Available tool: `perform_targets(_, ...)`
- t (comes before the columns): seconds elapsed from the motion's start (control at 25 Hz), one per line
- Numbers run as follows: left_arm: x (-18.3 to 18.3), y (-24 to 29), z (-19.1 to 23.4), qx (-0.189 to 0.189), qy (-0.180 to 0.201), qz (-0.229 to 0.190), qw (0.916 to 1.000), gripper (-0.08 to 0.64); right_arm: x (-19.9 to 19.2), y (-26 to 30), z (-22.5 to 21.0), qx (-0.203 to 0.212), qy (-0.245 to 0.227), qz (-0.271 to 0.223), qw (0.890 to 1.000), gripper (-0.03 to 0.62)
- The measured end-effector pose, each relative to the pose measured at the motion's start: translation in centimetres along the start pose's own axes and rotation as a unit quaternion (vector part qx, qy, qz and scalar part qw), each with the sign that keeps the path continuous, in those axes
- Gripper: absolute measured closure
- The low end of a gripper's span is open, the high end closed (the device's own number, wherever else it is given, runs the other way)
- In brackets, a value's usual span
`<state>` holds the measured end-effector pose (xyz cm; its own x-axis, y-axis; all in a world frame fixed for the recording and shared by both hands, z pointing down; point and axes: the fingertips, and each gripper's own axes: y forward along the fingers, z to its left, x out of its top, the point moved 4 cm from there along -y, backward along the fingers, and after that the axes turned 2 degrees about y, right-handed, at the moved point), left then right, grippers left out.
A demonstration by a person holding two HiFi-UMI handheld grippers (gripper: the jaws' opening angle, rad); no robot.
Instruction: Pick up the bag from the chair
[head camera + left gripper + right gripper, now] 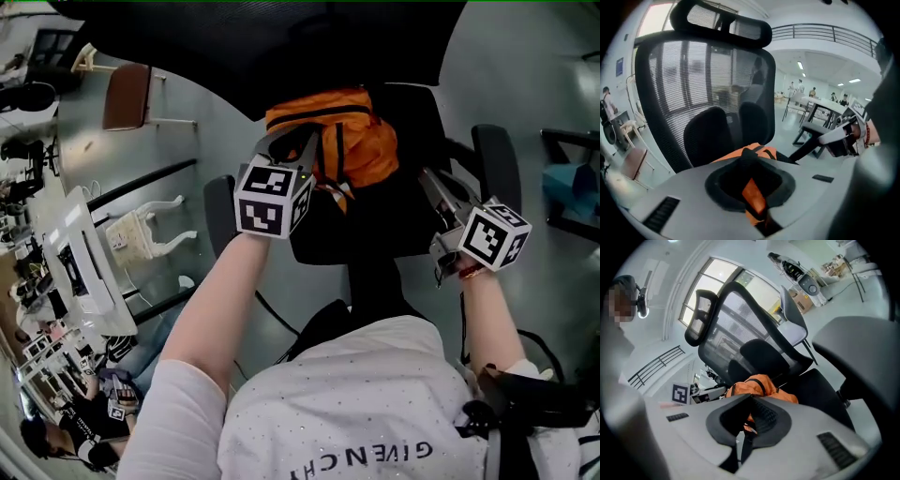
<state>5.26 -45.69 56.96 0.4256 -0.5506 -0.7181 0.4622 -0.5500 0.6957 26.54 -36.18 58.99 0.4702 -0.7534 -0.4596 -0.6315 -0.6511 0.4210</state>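
Note:
An orange bag (349, 141) with black straps lies on the seat of a black mesh office chair (375, 230), against its backrest (693, 84). My left gripper (298, 142) reaches the bag's left side. Its jaws are closed, and an orange strap (754, 196) runs through the hollow between them, with the bag (761, 152) just beyond. My right gripper (428, 178) hovers over the seat to the right of the bag, apart from it and shut with nothing in it. In the right gripper view the bag (761, 383) sits beyond that gripper (751, 397), with the left gripper's marker cube (680, 393) beside it.
The chair's armrests (497, 159) (217, 204) flank the seat. A brown chair (127, 94) and white fittings (141, 232) stand on the floor to the left. Dark desks (820, 112) stand further off, and something teal (572, 183) is at the right edge.

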Motion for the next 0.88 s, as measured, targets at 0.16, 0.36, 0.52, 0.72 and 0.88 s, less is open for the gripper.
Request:
perform_targets(0.16,-0.6,-1.4,-1.6,-0.026,-0.025,0.012,0.9993,0.552,-1.1,-1.4,1.1,-0.002,-0.003,0.002,1.000,0.588)
perform_targets(0.36,0.1,-4.0,-2.5,-0.026,-0.094,-0.015,0.9951,0.554,-0.7,-2.8,3.3,-0.009,-0.016,-0.006,1.000,0.588)
perform_targets(0.52,0.1,-6.4,-2.8,0.003,-0.069,-0.027,0.9973,0.553,-0.5,-3.5,5.4,-0.006,-0.026,-0.025,0.999,0.588)
perform_targets(0.72,1.3,-9.7,-3.5,0.029,-0.065,-0.044,0.9965,0.553,-0.2,-5.2,7.7,-0.003,-0.041,-0.037,0.998,0.588)
perform_targets(0.88,2.4,-11.8,-3.5,0.040,-0.084,-0.050,0.9944,0.552,0.0,-6.1,9.7,0.009,-0.048,-0.043,0.998,0.588)
